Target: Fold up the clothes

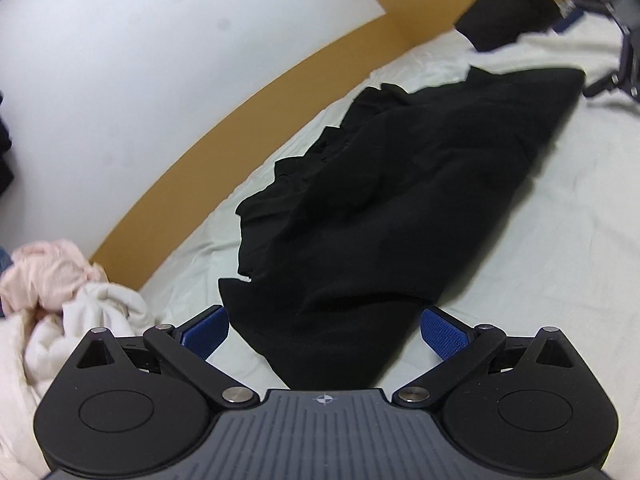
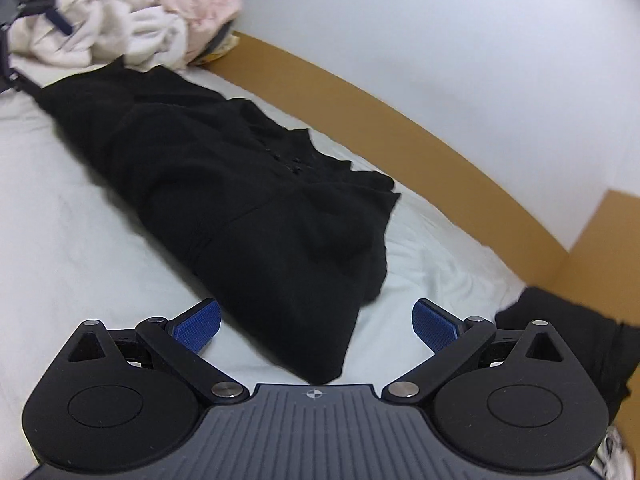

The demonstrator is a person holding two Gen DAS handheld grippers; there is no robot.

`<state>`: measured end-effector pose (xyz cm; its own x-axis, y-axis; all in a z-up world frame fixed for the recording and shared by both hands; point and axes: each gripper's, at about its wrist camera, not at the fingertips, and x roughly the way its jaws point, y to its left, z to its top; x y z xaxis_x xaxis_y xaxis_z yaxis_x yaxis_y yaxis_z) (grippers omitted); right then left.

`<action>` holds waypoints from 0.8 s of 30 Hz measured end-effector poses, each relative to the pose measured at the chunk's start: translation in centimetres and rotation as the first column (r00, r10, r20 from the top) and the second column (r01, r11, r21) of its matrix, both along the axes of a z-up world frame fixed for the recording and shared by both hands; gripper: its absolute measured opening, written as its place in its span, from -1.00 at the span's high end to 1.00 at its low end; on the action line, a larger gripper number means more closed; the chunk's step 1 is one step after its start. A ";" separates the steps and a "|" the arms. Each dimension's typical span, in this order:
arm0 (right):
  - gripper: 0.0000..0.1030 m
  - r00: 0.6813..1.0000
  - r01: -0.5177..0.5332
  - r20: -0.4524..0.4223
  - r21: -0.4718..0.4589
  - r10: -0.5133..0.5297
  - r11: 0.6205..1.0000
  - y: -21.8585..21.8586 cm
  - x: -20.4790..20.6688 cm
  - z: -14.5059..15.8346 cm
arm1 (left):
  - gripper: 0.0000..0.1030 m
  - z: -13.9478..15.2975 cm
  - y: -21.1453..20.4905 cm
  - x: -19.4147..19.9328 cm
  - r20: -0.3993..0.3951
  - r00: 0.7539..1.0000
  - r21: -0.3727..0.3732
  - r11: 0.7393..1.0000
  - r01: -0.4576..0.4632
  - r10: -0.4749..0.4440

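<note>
Black garment (image 1: 400, 208) lies rumpled, lengthwise on white sheet (image 1: 560, 240); both grippers' jaws spread.

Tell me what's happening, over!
Left tool open, right tool open, one at each end of the black garment. It lies flat on the bed, ungripped. Laundry pile clear of it.

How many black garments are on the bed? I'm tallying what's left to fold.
2. A long black garment lies across the white sheet between both open grippers; a smaller black bundle sits at the far corner. The pale laundry pile may hide more.
</note>
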<state>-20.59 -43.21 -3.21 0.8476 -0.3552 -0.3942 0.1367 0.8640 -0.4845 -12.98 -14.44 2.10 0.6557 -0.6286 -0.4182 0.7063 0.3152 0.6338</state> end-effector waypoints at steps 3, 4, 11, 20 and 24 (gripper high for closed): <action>-1.00 0.995 -0.030 -0.095 -0.119 0.019 0.992 1.0 0.5 -0.2 | -0.95 -0.6 0.6 -0.9 0.144 0.987 0.063 0.996 0.056 -0.065; -0.99 0.994 -0.040 -0.111 -0.182 0.020 0.983 1.2 0.3 -0.3 | -0.96 -0.6 1.1 -0.9 0.161 0.984 0.070 0.995 0.067 -0.077; -0.91 0.982 -0.120 -0.176 -0.303 0.069 0.945 -0.8 0.5 -2.0 | -0.97 -1.9 1.1 -0.3 0.184 0.972 0.220 0.970 0.103 -0.145; -0.93 0.984 -0.106 -0.174 -0.374 0.043 0.921 0.1 1.6 -2.8 | -0.95 -1.6 0.1 0.2 0.246 0.947 0.355 0.929 0.109 -0.205; -0.91 0.975 -0.175 -0.204 -0.442 0.092 0.880 0.5 1.2 -2.9 | -0.86 -0.3 0.1 0.3 0.206 0.959 0.306 0.944 0.124 -0.193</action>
<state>-19.43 -42.71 -6.15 0.8335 -0.4185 -0.3608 -0.0859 0.5470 -0.8327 -12.66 -14.37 1.82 0.6574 -0.6076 -0.4457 0.5558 -0.0084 0.8313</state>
